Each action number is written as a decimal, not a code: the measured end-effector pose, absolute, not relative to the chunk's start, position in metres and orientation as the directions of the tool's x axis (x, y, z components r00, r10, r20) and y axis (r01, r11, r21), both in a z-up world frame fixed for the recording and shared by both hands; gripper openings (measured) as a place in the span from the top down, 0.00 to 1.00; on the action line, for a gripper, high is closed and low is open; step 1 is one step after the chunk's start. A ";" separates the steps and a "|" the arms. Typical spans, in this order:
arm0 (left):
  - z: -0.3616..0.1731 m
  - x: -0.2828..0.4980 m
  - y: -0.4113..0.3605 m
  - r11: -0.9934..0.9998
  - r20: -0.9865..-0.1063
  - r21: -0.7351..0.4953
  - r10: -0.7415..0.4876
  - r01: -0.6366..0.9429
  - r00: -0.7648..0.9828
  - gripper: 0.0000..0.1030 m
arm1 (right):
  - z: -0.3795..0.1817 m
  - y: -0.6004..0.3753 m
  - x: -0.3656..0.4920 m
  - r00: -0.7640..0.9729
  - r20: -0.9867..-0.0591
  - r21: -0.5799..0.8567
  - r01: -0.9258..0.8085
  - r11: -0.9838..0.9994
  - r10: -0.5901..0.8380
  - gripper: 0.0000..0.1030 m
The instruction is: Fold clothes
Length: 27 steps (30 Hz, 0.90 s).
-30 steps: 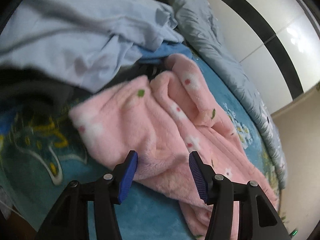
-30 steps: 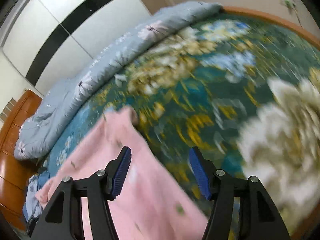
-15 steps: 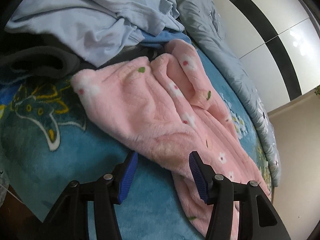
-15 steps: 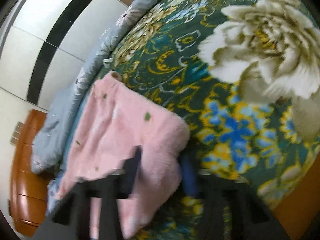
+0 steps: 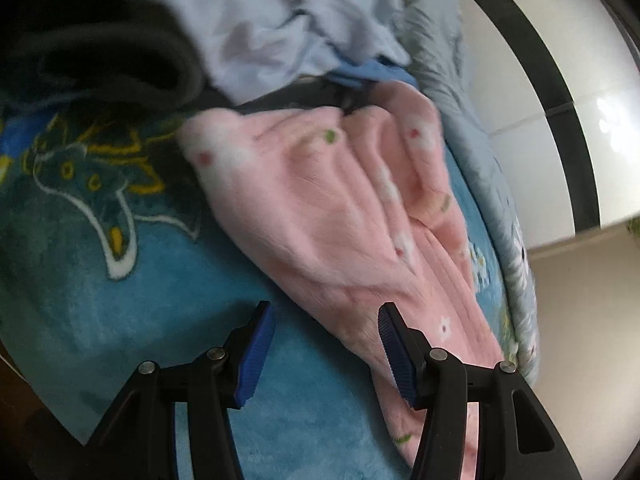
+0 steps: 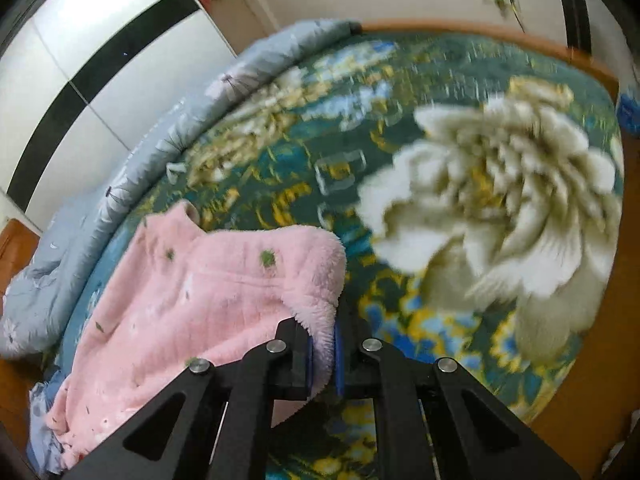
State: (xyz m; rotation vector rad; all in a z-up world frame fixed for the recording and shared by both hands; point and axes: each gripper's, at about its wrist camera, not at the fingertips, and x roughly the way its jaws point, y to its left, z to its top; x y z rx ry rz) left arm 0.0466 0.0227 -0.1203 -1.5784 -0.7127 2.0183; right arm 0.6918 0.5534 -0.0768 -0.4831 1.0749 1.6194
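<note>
**Mia:** What changed from a second ago?

**Ben:** The right gripper (image 6: 322,350) was wide apart over the pink fluffy garment (image 6: 192,300) then. Its jaws have just been closing, and now they pinch a fluffy corner of it. The corner is bunched up and lifted a bit off the blanket (image 6: 440,320).

**Mia:** And the other one?

**Ben:** The left gripper (image 5: 324,348) has the same gap as before. Its jaws are spread apart and hold nothing. It has come lower and nearer to the pink edge. One blue pad is over the pink cloth and the other is over the blue blanket (image 5: 140,300). I can't tell if either touches.

**Mia:** Which way does the pink thing lie?

**Ben:** It is long. In the left view it runs from the pile of clothes (image 5: 280,28) at the top down to the bottom right. In the right view it runs from the pinched corner back toward the bottom left. It lies along the grey quilt (image 6: 120,184), just beside it.

**Mia:** Where is all this?

**Ben:** On a bed with a fuzzy blanket. The blanket has big cream flowers and yellow swirls on blue-green. A white wardrobe with black stripes (image 6: 100,72) stands past the quilt. The bed frame (image 6: 500,36) is wood.
</note>
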 end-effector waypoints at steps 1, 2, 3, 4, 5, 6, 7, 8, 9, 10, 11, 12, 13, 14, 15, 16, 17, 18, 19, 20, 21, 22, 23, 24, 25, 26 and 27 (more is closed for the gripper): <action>-0.121 0.044 0.021 -0.745 -0.719 -0.666 0.655 -0.040 -0.230 0.44 | -0.079 0.553 0.693 -0.339 -0.766 0.402 -0.916 -0.004 0.546 0.92; -0.123 0.041 0.019 -0.739 -0.713 -0.673 0.659 -0.028 -0.239 0.44 | -0.082 0.552 0.695 -0.345 -0.768 0.411 -0.912 0.003 0.541 0.92; -0.124 0.038 0.018 -0.733 -0.708 -0.680 0.662 -0.016 -0.248 0.44 | -0.085 0.551 0.696 -0.352 -0.768 0.422 -0.906 0.009 0.536 0.92; -0.125 0.035 0.016 -0.727 -0.702 -0.686 0.664 -0.007 -0.257 0.46 | -0.086 0.550 0.698 -0.363 -0.764 0.436 -0.900 0.013 0.534 0.92; -0.124 0.033 0.017 -0.726 -0.697 -0.687 0.665 -0.014 -0.268 0.46 | -0.085 0.551 0.699 -0.368 -0.762 0.442 -0.897 0.014 0.533 0.92; -0.123 0.032 0.018 -0.725 -0.692 -0.688 0.665 -0.024 -0.281 0.47 | -0.084 0.551 0.699 -0.371 -0.761 0.445 -0.895 0.013 0.532 0.92; -0.121 0.032 0.018 -0.729 -0.690 -0.684 0.660 -0.032 -0.297 0.52 | -0.084 0.551 0.700 -0.373 -0.760 0.447 -0.894 0.011 0.532 0.92; -0.120 0.032 0.019 -0.737 -0.692 -0.675 0.651 -0.037 -0.312 0.60 | -0.082 0.551 0.699 -0.374 -0.758 0.446 -0.895 0.006 0.534 0.92; -0.119 0.031 0.021 -0.745 -0.697 -0.666 0.641 -0.041 -0.321 0.77 | -0.080 0.550 0.699 -0.376 -0.756 0.446 -0.895 0.002 0.536 0.92; -0.117 0.031 0.022 -0.754 -0.702 -0.656 0.631 -0.045 -0.330 0.94 | -0.079 0.550 0.699 -0.379 -0.754 0.448 -0.894 -0.002 0.537 0.92; -0.115 0.030 0.024 -0.760 -0.705 -0.647 0.623 -0.051 -0.340 0.94 | -0.077 0.550 0.698 -0.381 -0.752 0.449 -0.893 -0.005 0.538 0.92; -0.104 0.031 0.024 -0.758 -0.691 -0.649 0.626 -0.074 -0.362 0.94 | -0.075 0.550 0.697 -0.384 -0.749 0.451 -0.892 -0.010 0.539 0.92; -0.093 0.032 0.024 -0.755 -0.676 -0.649 0.630 -0.096 -0.383 0.95 | -0.072 0.551 0.697 -0.389 -0.745 0.454 -0.891 -0.015 0.542 0.92; -0.082 0.033 0.023 -0.752 -0.660 -0.649 0.633 -0.118 -0.404 0.95 | -0.069 0.552 0.697 -0.395 -0.739 0.459 -0.888 -0.022 0.545 0.92; -0.070 0.034 0.023 -0.749 -0.644 -0.647 0.636 -0.140 -0.425 0.95 | -0.064 0.551 0.698 -0.410 -0.726 0.473 -0.881 -0.033 0.553 0.92; -0.059 0.036 0.022 -0.744 -0.625 -0.648 0.641 -0.162 -0.445 0.95 | -0.059 0.550 0.700 -0.424 -0.712 0.486 -0.873 -0.044 0.560 0.92; -0.043 0.039 0.016 -0.726 -0.589 -0.661 0.658 -0.189 -0.469 0.95 | -0.053 0.549 0.701 -0.439 -0.696 0.500 -0.864 -0.056 0.569 0.92; -0.028 0.043 0.008 -0.714 -0.558 -0.667 0.669 -0.215 -0.491 0.95 | -0.048 0.546 0.703 -0.452 -0.680 0.511 -0.857 -0.069 0.578 0.92; -0.016 0.048 0.000 -0.708 -0.534 -0.665 0.674 -0.239 -0.511 0.95 | -0.047 0.543 0.704 -0.456 -0.676 0.510 -0.857 -0.079 0.578 0.92; -0.008 0.052 -0.008 -0.712 -0.523 -0.655 0.670 -0.255 -0.527 0.95 | -0.046 0.541 0.705 -0.460 -0.673 0.509 -0.856 -0.088 0.579 0.92; -0.002 0.055 -0.017 -0.717 -0.516 -0.644 0.664 -0.267 -0.541 0.95 | -0.045 0.538 0.706 -0.464 -0.670 0.509 -0.855 -0.097 0.580 0.92; -0.006 0.058 -0.027 -0.733 -0.532 -0.629 0.648 -0.258 -0.545 0.95 | -0.044 0.535 0.707 -0.469 -0.666 0.508 -0.855 -0.107 0.580 0.92; -0.011 0.061 -0.038 -0.749 -0.550 -0.615 0.632 -0.247 -0.546 0.95 | -0.045 0.533 0.708 -0.472 -0.666 0.509 -0.854 -0.112 0.578 0.92; -0.023 0.062 -0.044 -0.763 -0.579 -0.608 0.616 -0.221 -0.535 0.95 | -0.052 0.533 0.710 -0.473 -0.674 0.513 -0.852 -0.101 0.568 0.92; -0.035 0.062 -0.050 -0.777 -0.607 -0.599 0.599 -0.194 -0.522 0.95 | -0.060 0.533 0.712 -0.475 -0.683 0.523 -0.848 -0.084 0.554 0.92; -0.049 0.063 -0.056 -0.790 -0.635 -0.591 0.582 -0.166 -0.507 0.95 | -0.068 0.534 0.715 -0.478 -0.692 0.532 -0.844 -0.066 0.540 0.92; -0.066 0.065 -0.063 -0.802 -0.667 -0.583 0.566 -0.133 -0.485 0.95 | -0.076 0.534 0.717 -0.481 -0.701 0.540 -0.840 -0.049 0.526 0.92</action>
